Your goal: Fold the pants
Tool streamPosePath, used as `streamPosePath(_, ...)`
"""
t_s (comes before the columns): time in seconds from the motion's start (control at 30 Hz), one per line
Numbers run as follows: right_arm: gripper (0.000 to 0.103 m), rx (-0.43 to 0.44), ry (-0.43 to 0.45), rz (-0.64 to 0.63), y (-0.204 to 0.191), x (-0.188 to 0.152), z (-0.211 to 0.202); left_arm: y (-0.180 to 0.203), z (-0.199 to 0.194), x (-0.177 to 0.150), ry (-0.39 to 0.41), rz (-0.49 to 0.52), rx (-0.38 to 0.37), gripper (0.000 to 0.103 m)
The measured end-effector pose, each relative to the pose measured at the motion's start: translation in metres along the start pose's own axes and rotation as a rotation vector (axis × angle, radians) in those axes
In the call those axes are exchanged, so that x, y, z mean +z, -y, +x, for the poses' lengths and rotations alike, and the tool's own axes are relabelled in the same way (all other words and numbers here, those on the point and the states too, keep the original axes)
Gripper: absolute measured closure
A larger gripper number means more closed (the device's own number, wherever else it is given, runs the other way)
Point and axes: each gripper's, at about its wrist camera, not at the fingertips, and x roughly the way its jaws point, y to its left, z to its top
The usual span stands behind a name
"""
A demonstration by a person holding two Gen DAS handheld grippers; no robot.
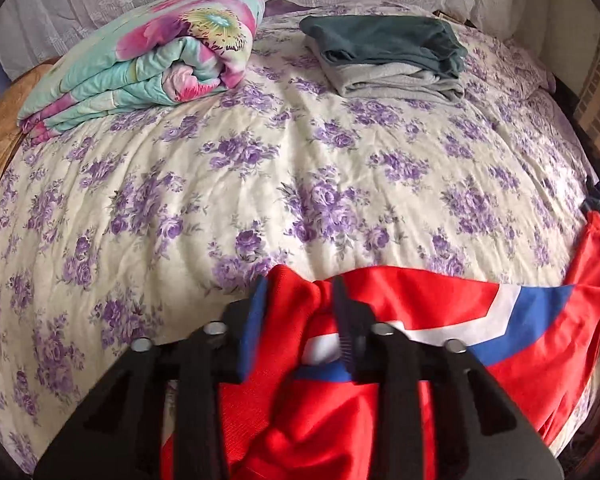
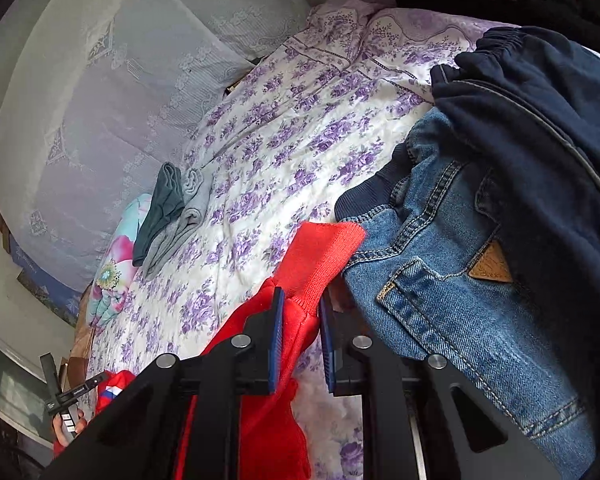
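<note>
The red pants (image 1: 420, 304) with a white and blue stripe hang stretched between my two grippers at the near edge of the bed. My left gripper (image 1: 300, 292) is shut on a bunched end of the red fabric. In the right wrist view my right gripper (image 2: 300, 312) is shut on the red ribbed cuff (image 2: 324, 252) of the pants, and the cloth hangs down below it. The left gripper (image 2: 66, 396) shows small at the lower left of that view, held in a hand.
The bed has a white cover with purple flowers (image 1: 260, 184). A folded flowered quilt (image 1: 140, 60) lies at the back left. Folded dark green and grey clothes (image 1: 388, 56) lie at the back. Blue jeans (image 2: 460, 272) and dark navy pants (image 2: 540, 112) lie piled right of my right gripper.
</note>
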Motion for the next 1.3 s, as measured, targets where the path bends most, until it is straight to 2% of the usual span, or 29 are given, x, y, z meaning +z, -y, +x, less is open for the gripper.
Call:
streamPosePath(0.03,0.086,0.004,0.006,-0.002,-0.001,-0.001,-0.004,-0.003,-0.004,-0.002,0.004,-0.009,-0.016,0.096)
streamPosePath(0.13,0.086,0.011,0.023,-0.01,-0.003,-0.002,-0.015,-0.021,-0.031,-0.008,0.095,-0.097,-0.042,0.098)
streamPosePath(0.27,0.086,0.033,0.053,-0.034,-0.014,0.002,-0.026,-0.047,-0.083,-0.01,0.261,-0.225,-0.063,0.098)
streamPosePath(0.37,0.086,0.06,0.052,-0.078,-0.04,0.026,-0.011,-0.071,-0.119,0.001,0.393,-0.319,-0.052,0.098)
streamPosePath(0.43,0.086,0.077,0.039,-0.108,-0.065,0.053,0.018,-0.086,-0.125,0.016,0.437,-0.365,-0.043,0.098)
streamPosePath(0.47,0.081,0.071,0.032,-0.114,-0.078,0.066,0.038,-0.094,-0.121,0.024,0.447,-0.394,-0.024,0.098)
streamPosePath(0.5,0.07,0.027,0.031,-0.121,-0.088,0.079,0.059,-0.105,-0.111,0.03,0.446,-0.428,0.009,0.097)
streamPosePath(0.53,0.033,-0.049,0.011,-0.146,-0.098,0.089,0.082,-0.117,-0.096,0.034,0.426,-0.478,0.06,0.096)
streamPosePath(0.57,0.023,-0.105,-0.02,-0.181,-0.106,0.096,0.101,-0.131,-0.072,0.037,0.362,-0.522,0.109,0.094)
streamPosePath(0.63,0.023,-0.139,-0.018,-0.197,-0.111,0.094,0.113,-0.154,-0.029,0.028,0.201,-0.61,0.139,0.095)
streamPosePath(0.67,0.023,-0.111,-0.011,-0.19,-0.109,0.088,0.11,-0.16,-0.017,0.017,0.162,-0.645,0.113,0.096)
streamPosePath(0.7,0.023,-0.082,-0.008,-0.187,-0.105,0.082,0.105,-0.161,-0.012,0.006,0.161,-0.651,0.08,0.096)
streamPosePath(0.73,0.023,-0.078,-0.008,-0.191,-0.101,0.076,0.102,-0.16,-0.013,-0.003,0.169,-0.634,0.079,0.095)
streamPosePath(0.8,0.023,-0.115,-0.02,-0.197,-0.088,0.067,0.102,-0.155,-0.022,-0.018,0.201,-0.597,0.142,0.079)
streamPosePath(0.83,0.024,-0.121,-0.032,-0.18,-0.081,0.065,0.106,-0.153,-0.028,-0.025,0.222,-0.59,0.163,0.06)
streamPosePath(0.87,0.03,-0.109,-0.053,-0.152,-0.074,0.064,0.112,-0.153,-0.032,-0.032,0.24,-0.591,0.171,0.05)
streamPosePath(0.93,0.043,-0.041,-0.11,-0.07,-0.066,0.064,0.13,-0.156,-0.037,-0.042,0.258,-0.606,0.15,0.05)
streamPosePath(0.97,0.045,-0.006,-0.131,-0.038,-0.066,0.065,0.14,-0.158,-0.037,-0.048,0.26,-0.618,0.131,0.05)
streamPosePath(1.1,0.046,0.049,-0.184,0.0,-0.086,0.067,0.185,-0.161,-0.024,-0.063,0.222,-0.649,0.094,0.05)
streamPosePath(1.2,0.044,0.054,-0.212,0.041,-0.096,0.066,0.217,-0.161,-0.011,-0.069,0.198,-0.65,0.074,0.046)
streamPosePath(1.23,0.052,0.033,-0.2,0.022,-0.1,0.067,0.222,-0.16,-0.011,-0.068,0.2,-0.641,0.075,0.043)
streamPosePath(1.27,0.081,0.012,-0.177,-0.001,-0.102,0.066,0.221,-0.158,-0.01,-0.067,0.199,-0.631,0.077,0.042)
streamPosePath(1.3,0.088,0.027,-0.17,-0.011,-0.103,0.064,0.216,-0.157,-0.01,-0.068,0.199,-0.626,0.083,0.042)
